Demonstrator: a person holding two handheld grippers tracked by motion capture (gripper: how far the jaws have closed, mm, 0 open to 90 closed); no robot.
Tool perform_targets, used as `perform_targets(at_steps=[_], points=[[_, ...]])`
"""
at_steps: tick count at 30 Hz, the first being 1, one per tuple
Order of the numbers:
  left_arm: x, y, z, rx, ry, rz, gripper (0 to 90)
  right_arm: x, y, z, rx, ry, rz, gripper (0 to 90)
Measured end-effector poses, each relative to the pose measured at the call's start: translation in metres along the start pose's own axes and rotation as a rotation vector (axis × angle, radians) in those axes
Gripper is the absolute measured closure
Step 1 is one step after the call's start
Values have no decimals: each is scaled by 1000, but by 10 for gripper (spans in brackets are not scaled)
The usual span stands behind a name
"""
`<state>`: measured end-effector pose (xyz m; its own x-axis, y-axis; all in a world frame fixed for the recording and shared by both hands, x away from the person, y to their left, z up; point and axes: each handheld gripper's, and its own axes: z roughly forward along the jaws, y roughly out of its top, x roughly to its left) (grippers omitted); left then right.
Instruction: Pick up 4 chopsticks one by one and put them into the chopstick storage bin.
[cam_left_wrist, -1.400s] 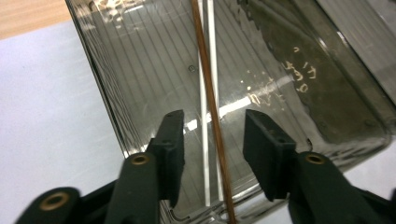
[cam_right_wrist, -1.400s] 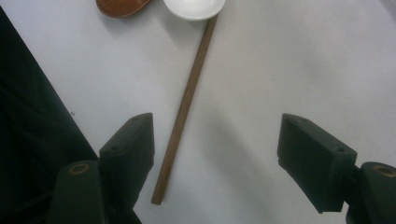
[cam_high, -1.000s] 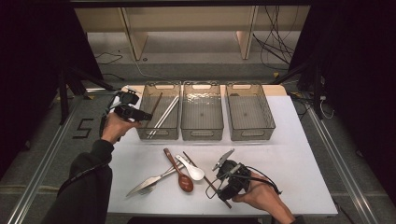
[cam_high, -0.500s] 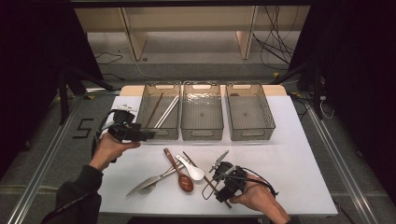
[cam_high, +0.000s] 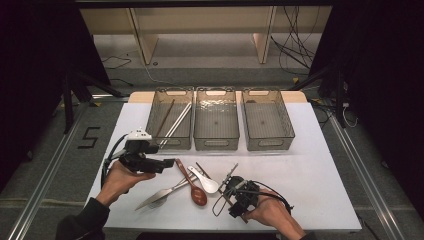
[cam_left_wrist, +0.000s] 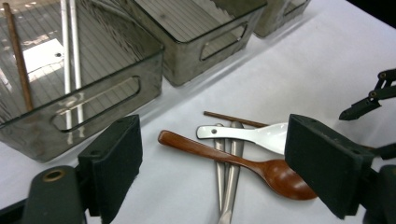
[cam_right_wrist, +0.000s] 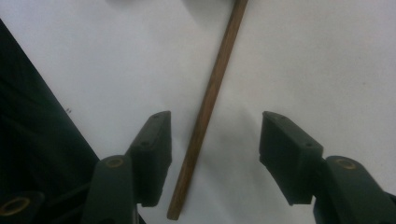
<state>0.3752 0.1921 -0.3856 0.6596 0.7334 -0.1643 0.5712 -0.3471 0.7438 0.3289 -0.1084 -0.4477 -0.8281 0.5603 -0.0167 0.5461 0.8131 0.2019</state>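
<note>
My right claw (cam_right_wrist: 212, 154) is closing around the brown chopstick (cam_right_wrist: 208, 100), pads not touching yet; next, pinch and lift.

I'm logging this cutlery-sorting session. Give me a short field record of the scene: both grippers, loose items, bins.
left gripper: jaws have just been opening, empty, aimed at the cutlery pile
right gripper: jaws have just been closing around the wooden chopstick, pads not yet touching it
loose on table: brown wooden spoon, white ceramic spoon, metal utensil handles
left bin: one wooden chopstick and metal chopsticks inside
middle bin: empty
right bin: empty
</note>
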Motion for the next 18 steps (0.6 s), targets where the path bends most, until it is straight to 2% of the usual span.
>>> perform_targets(at_steps=[5,8,11,15,18], points=[[-8,-5,0,-7,-11,12,183,0,0,2,20,-15,-6,483],[-9,-11,1,1,-17,1,180,-1,0,3,31,-18,-6,492],[-9,-18,1,29,-2,23,165,-1,0,4,39,-21,-4,504],[-10,-24,-4,25,-1,16,166,-2,0,6,59,-40,-5,538],[-12,-28,-6,33,7,27,166,-5,0,8,72,-48,-3,578]])
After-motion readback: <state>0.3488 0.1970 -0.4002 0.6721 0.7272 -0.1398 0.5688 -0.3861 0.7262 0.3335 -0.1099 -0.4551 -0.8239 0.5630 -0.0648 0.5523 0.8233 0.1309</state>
